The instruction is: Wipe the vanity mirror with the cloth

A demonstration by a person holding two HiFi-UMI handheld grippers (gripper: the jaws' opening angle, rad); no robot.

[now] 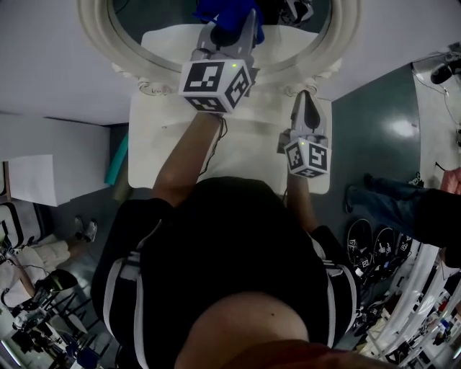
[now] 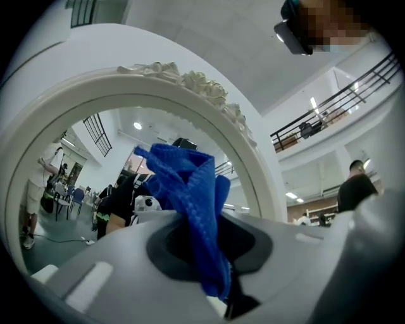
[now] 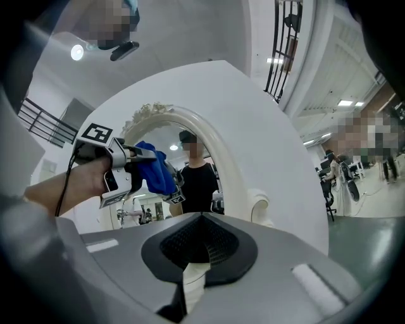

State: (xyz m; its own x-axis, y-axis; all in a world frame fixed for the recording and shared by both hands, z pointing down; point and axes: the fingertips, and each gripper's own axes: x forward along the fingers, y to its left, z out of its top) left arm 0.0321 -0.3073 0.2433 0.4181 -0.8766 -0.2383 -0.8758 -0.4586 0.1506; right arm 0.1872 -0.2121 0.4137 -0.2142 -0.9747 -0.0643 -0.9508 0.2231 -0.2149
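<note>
The vanity mirror (image 1: 155,14) has a white oval carved frame (image 2: 190,82) and stands at the back of a white vanity table (image 1: 158,144). My left gripper (image 1: 229,32) is raised to the glass and is shut on a blue cloth (image 1: 223,13). The cloth (image 2: 190,196) bunches up between the jaws, in front of the glass. My right gripper (image 1: 305,97) hovers low over the table's right side, shut with nothing in it. From the right gripper view, that gripper (image 3: 201,243) faces the mirror (image 3: 190,145), with the left gripper (image 3: 136,166) and cloth (image 3: 155,171) up at the glass.
A teal roll (image 1: 117,162) leans at the table's left edge. A white board (image 1: 32,180) lies on the floor at left. At the right stands a person in dark clothes (image 1: 432,209). Stands and equipment crowd the lower corners.
</note>
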